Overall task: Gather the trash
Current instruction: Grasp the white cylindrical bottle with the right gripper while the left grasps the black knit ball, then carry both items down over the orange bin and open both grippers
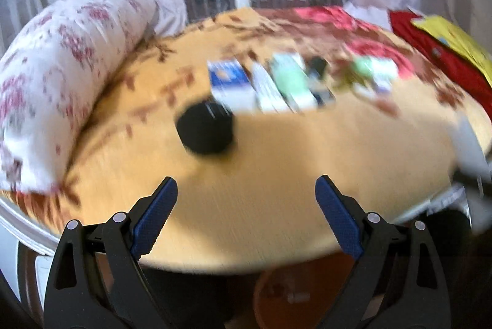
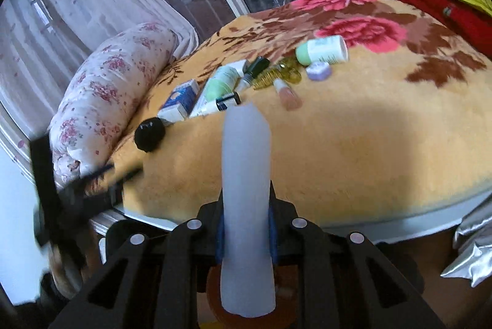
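Observation:
My right gripper (image 2: 246, 233) is shut on a long white tube (image 2: 246, 175) that stands up between its blue pads (image 2: 219, 236), held over the near edge of the bed. Under it shows an orange round container (image 2: 215, 295), also low in the left wrist view as the orange container (image 1: 295, 292). My left gripper (image 1: 246, 196) is open and holds nothing, above the yellow blanket (image 1: 276, 175). A black round lid (image 1: 204, 129) lies ahead of it. Beyond that is a row of small items: a blue-white box (image 2: 181, 100), a green tube (image 2: 221, 81), a green-white bottle (image 2: 323, 50).
A rolled floral quilt (image 2: 113, 101) lies along the bed's left side. Red and yellow cloth (image 2: 446, 0) is piled at the far right. A crumpled silver bag (image 2: 470, 249) sits off the bed at the right. Windows and curtains stand behind.

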`<move>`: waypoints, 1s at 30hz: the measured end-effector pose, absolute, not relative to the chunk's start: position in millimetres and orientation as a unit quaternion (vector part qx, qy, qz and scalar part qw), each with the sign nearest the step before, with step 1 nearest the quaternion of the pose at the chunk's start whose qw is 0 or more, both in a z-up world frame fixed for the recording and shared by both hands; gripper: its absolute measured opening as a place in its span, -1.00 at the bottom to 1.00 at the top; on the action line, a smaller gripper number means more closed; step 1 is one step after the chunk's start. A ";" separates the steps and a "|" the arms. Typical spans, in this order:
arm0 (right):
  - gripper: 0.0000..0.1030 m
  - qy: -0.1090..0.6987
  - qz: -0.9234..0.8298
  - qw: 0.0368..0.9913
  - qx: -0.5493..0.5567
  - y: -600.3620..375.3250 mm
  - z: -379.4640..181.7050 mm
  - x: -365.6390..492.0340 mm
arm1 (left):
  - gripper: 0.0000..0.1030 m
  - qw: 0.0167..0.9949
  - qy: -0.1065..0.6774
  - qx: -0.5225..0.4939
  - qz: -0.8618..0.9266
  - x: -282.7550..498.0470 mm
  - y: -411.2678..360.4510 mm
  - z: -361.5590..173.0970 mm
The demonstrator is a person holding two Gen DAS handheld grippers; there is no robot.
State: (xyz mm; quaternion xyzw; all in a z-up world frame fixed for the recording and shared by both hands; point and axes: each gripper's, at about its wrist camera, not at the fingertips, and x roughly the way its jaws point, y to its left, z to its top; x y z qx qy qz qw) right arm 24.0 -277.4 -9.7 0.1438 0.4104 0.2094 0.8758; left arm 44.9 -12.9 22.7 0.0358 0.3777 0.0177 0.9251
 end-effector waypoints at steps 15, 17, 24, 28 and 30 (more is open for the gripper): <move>-0.56 0.418 0.226 0.870 0.131 -261.4 -27.3 31.3 | 0.01 0.917 0.398 -0.026 0.006 139.2 36.8 -27.4; -0.56 0.416 0.226 0.872 0.122 -256.1 -25.9 30.4 | -0.05 0.918 0.395 -0.023 0.019 130.3 34.7 -23.6; -0.56 0.400 0.246 0.877 0.098 -239.6 -8.9 4.7 | -0.05 0.941 0.333 -0.019 -0.059 30.1 2.7 38.2; -0.56 0.390 0.255 0.881 0.085 -235.9 1.7 -15.4 | -0.05 0.941 0.330 0.007 -0.069 -30.0 -12.0 43.4; -0.55 0.393 0.257 0.880 0.078 -234.4 1.1 -28.7 | -0.05 0.937 0.341 0.017 -0.076 -52.2 -17.8 29.6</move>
